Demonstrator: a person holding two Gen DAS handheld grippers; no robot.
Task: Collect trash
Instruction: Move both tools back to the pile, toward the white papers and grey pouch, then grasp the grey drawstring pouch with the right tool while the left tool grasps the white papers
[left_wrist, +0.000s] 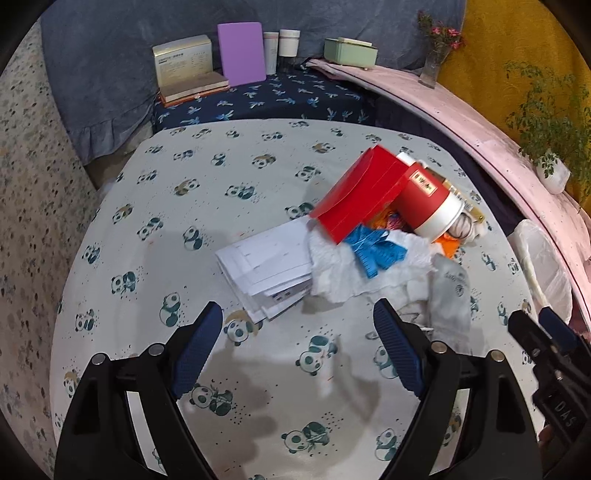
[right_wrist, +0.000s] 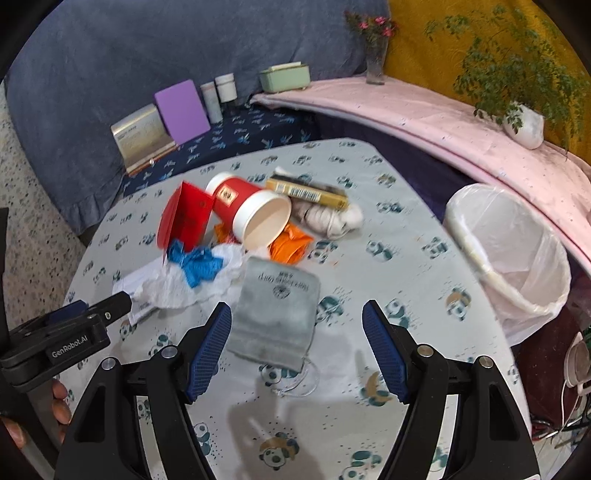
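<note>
From the left wrist, the left gripper hovers with fingers apart and empty, just short of folded papers on the tabletop. From the right wrist, the right gripper is spread too, framing a grey pouch; the lined bin stands at the tabletop's right edge.

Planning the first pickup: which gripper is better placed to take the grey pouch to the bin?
Right. The right gripper is open with the grey pouch just ahead of its fingers, and the lined bin lies on its side. The left gripper faces the white papers.
</note>
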